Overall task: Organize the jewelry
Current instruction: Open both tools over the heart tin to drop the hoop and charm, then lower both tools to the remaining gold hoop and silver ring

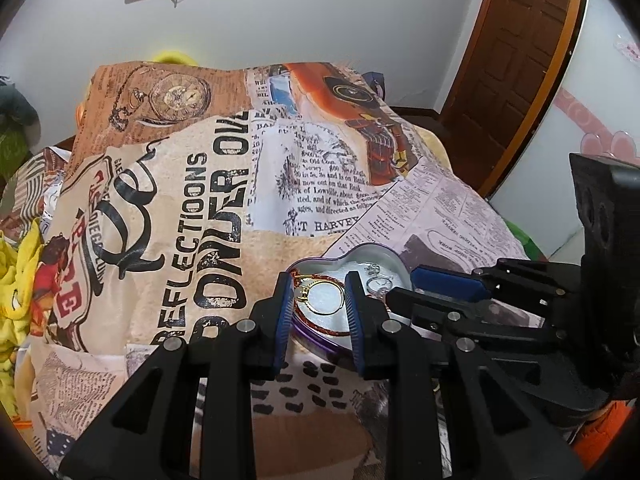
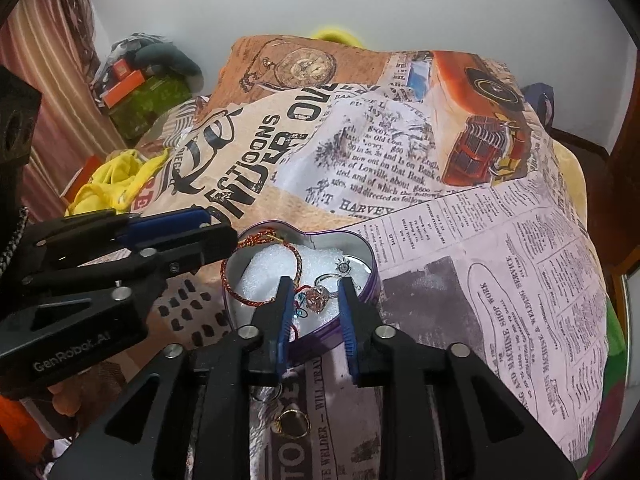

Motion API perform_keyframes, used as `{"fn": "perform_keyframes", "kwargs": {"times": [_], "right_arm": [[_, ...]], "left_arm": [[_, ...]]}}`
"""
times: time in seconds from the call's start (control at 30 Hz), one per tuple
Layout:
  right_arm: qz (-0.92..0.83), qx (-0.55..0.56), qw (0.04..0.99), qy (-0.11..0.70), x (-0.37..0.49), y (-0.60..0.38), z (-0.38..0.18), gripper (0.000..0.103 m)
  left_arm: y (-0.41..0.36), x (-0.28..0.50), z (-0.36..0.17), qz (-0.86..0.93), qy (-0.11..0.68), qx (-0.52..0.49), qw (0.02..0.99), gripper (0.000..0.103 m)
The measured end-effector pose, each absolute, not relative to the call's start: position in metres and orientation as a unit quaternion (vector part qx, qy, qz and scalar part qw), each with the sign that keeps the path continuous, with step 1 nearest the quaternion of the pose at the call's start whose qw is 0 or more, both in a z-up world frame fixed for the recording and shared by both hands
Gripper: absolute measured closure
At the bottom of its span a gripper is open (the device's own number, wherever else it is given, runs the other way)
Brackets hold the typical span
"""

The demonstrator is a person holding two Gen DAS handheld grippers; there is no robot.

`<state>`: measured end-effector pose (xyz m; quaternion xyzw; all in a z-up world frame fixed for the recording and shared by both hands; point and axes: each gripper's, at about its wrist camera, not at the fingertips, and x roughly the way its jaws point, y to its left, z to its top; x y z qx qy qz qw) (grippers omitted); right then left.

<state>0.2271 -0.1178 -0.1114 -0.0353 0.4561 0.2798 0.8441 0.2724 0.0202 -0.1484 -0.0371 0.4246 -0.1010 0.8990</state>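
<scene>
Hovering over the heart-shaped tin (image 2: pixel 370 280), both grippers point steeply down at the jewelry gathered inside it. The tin sits on a bed under a newspaper-print bedspread (image 2: pixel 500 280), toward the edge nearest the cameras, and holds a white foam pad, probably to keep pieces from sliding and scratching. On the foam lie a red-and-gold cord bracelet (image 2: pixel 236 292) curled along the tin's left wall, a ring with a large pink stone (image 2: pixel 316 298), and a small silver earring (image 2: pixel 343 267) near the far wall. In the left view a gold hoop (image 1: pixel 325 298) also lies on the foam.

The right gripper (image 2: pixel 314 312) has its fingers a little apart, framing the pink-stone ring without pressing on it; the ring looks set down and released. The left gripper (image 1: pixel 318 312) stands narrowly parted above the hoop, grasping nothing that I can make out.

One gold ring (image 2: pixel 294 424) lies outside the tin on the bedspread, close under the right gripper, likely the next piece to collect.
</scene>
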Motion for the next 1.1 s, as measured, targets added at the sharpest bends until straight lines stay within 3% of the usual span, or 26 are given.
{"fn": "perform_keyframes", "kwargs": {"times": [0.17, 0.57, 1.1], "right_arm": [[0.275, -0.038, 0.853, 0.441, 0.218, -0.121, -0.099, 0.069], [0.261, -0.057, 0.863, 0.430, 0.193, -0.133, -0.086, 0.068], [0.262, -0.084, 0.835, 0.477, 0.165, -0.131, -0.123, 0.068]], "left_arm": [[0.020, 0.262, -0.134, -0.102, 0.415, -0.033, 0.903, 0.078], [0.023, 0.236, -0.118, -0.092, 0.415, -0.034, 0.905, 0.077], [0.012, 0.207, -0.153, -0.100, 0.464, -0.015, 0.880, 0.077]]}}
